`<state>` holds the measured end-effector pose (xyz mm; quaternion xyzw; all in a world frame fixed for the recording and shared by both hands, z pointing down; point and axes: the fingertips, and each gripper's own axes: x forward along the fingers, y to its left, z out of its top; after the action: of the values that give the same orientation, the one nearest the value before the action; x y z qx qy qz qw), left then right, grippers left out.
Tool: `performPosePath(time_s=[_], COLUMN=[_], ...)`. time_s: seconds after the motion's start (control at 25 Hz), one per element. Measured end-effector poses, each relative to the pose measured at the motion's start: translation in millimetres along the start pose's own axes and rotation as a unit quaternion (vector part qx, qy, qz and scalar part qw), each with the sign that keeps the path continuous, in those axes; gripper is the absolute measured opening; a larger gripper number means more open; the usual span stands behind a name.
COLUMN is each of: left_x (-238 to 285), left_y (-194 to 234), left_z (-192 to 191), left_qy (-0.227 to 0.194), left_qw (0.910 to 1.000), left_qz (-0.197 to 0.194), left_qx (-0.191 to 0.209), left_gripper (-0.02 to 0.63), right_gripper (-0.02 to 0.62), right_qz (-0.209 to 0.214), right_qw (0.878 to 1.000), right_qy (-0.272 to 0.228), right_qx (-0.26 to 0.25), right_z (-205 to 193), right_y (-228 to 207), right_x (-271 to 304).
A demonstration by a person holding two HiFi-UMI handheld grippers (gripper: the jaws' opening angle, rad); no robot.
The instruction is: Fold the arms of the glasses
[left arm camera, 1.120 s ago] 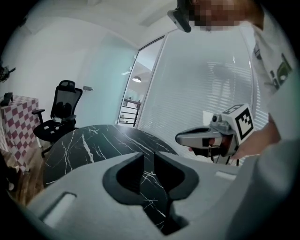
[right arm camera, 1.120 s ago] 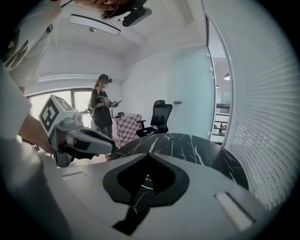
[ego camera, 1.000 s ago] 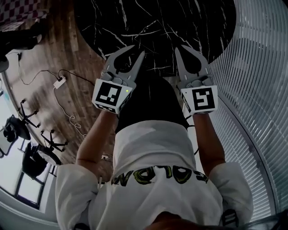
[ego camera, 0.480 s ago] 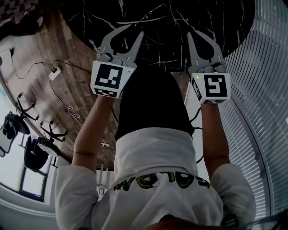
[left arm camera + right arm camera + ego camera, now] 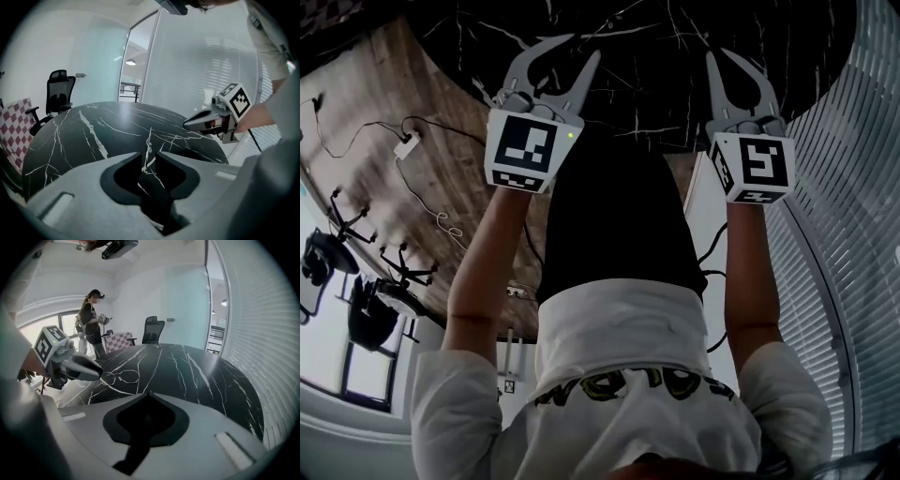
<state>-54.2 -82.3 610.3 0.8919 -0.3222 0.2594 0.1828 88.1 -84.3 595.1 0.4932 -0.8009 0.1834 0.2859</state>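
Observation:
Thin wire-rimmed glasses (image 5: 123,376) lie on the black marble table (image 5: 197,371), arms spread as far as I can tell. In the right gripper view, my left gripper (image 5: 99,373) has its tips just short of them on the left. In its own view, the left gripper (image 5: 149,152) stands open by a narrow gap with nothing between the jaws. My right gripper (image 5: 149,393) is shut and empty, a short way back from the glasses. In the head view both the left gripper (image 5: 581,47) and the right gripper (image 5: 714,54) reach over the table's near edge (image 5: 656,131).
A black office chair (image 5: 152,329) and a checkered chair (image 5: 117,339) stand beyond the table. A person (image 5: 91,319) stands at the back. Slatted blinds (image 5: 853,234) run along the right. Cables and a power strip (image 5: 403,147) lie on the wooden floor at the left.
Both grippers have sunk and gone forward over the table's edge, spreading a little apart. The left jaws stay slightly apart, the right jaws stay shut.

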Motion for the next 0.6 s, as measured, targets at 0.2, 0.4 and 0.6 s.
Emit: performPosePath(time_s=[0.2,0.4,0.6], left_x=[3.4,4.4,5.0], left_y=[-2.3,-2.9,-3.2], left_z=[-3.6,-2.0,-1.5], left_qy=[0.009,0.008,0.008], left_qw=[0.9998,0.9997,0.9996], left_qz=[0.007,0.010,0.009], left_qx=[0.017,0.023,0.024], left_gripper=[0.076,0.031,0.009], right_gripper=[0.002,0.002,0.002], right_qz=[-0.004,-0.001,0.016], right_qw=[1.000,0.999,0.999], right_qy=[0.011,0.030,0.040], right_qx=[-0.005,-0.013,-0.017], right_z=[-10.7,-23.0,-30.5], right_y=[-8.0,-10.2,-3.4], right_x=[12.9,25.1,29.7])
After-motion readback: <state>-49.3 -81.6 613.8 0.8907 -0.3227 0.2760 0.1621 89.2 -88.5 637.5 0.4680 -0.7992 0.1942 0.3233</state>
